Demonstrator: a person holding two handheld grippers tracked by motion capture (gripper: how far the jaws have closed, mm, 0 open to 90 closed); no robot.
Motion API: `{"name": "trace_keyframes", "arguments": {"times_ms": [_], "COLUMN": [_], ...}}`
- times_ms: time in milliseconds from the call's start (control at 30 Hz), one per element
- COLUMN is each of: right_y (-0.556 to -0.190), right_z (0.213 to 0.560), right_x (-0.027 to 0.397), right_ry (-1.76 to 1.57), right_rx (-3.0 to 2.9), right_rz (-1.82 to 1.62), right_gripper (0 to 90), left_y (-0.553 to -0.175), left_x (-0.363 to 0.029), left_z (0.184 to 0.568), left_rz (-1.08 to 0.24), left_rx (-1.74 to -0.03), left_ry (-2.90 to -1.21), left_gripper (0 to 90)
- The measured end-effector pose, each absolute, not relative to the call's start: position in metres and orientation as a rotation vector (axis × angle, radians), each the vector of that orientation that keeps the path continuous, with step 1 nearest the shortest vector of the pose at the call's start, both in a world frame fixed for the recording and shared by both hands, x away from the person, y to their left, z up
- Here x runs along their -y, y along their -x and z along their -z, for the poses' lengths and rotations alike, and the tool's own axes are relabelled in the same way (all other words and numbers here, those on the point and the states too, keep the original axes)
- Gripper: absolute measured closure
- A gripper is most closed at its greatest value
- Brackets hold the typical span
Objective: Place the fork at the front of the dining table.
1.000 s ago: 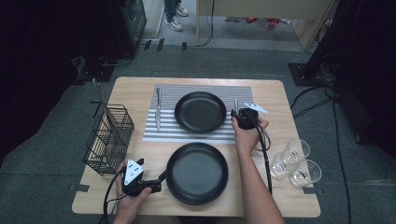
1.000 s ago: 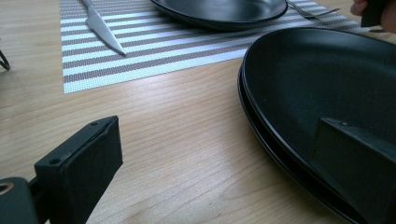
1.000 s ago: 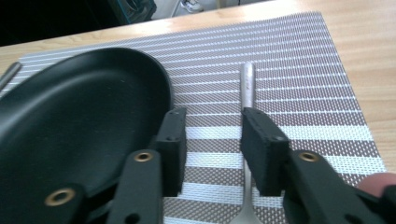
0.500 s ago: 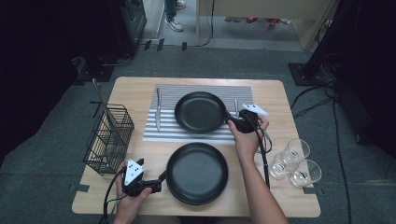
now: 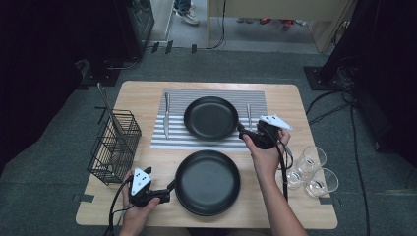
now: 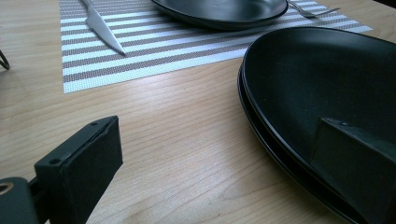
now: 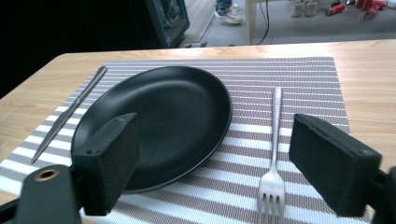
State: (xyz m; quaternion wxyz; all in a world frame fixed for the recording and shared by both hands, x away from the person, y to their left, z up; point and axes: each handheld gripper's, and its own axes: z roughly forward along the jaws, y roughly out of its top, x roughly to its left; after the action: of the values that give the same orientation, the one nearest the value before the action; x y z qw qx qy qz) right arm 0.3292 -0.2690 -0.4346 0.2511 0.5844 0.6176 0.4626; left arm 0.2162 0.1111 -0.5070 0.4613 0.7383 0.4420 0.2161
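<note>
A black plate [image 5: 211,117] [image 7: 154,121] sits on a striped placemat [image 5: 216,141]. A knife [image 5: 166,120] [image 7: 70,112] lies to its left and a fork [image 5: 249,116] [image 7: 275,154] to its right. My right gripper [image 5: 243,132] [image 7: 217,140] hovers just short of the fork. It is open, its jaws have just been opening, and nothing is between them. Two stacked black plates [image 5: 208,182] [image 6: 327,79] rest near the front edge. My left gripper [image 5: 172,188] [image 6: 219,140] is open at their left rim, one jaw over the plate and one over bare table.
A black wire basket [image 5: 114,146] with a long utensil sticking out stands at the table's left edge. Three clear glasses [image 5: 310,169] cluster at the right edge, beside my right forearm. The wooden table [image 5: 147,98] ends close behind the placemat.
My right gripper has drawn back from the placemat toward the person and risen. Its jaws have spread, and the fork now lies free beside the plate. The left gripper stays put.
</note>
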Motion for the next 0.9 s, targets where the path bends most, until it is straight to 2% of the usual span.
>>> {"name": "trace_keyframes", "arguments": {"times_ms": [233,500,900], "right_y": [-0.310,-0.272,-0.236], "right_z": [0.426,0.416,0.427], "right_x": [0.272,0.286,0.307], "right_ry": [-1.562,-1.572,-1.563], "right_rx": [-1.708,-1.695,-1.709], "right_rz": [-1.266,-1.282,-1.279], "right_gripper": [15.5,16.6,18.3], "left_y": [-0.216,-0.216,-0.216], "left_x": [-0.111,-0.112,-0.112], "left_z": [0.507,0.507,0.507], "left_rz": [-0.532,-0.533,-0.536], "left_rx": [-1.091,-1.094,-1.101], "left_ry": [-1.814,-1.815,-1.813], "left_gripper": [2.2,2.2,2.2]}}
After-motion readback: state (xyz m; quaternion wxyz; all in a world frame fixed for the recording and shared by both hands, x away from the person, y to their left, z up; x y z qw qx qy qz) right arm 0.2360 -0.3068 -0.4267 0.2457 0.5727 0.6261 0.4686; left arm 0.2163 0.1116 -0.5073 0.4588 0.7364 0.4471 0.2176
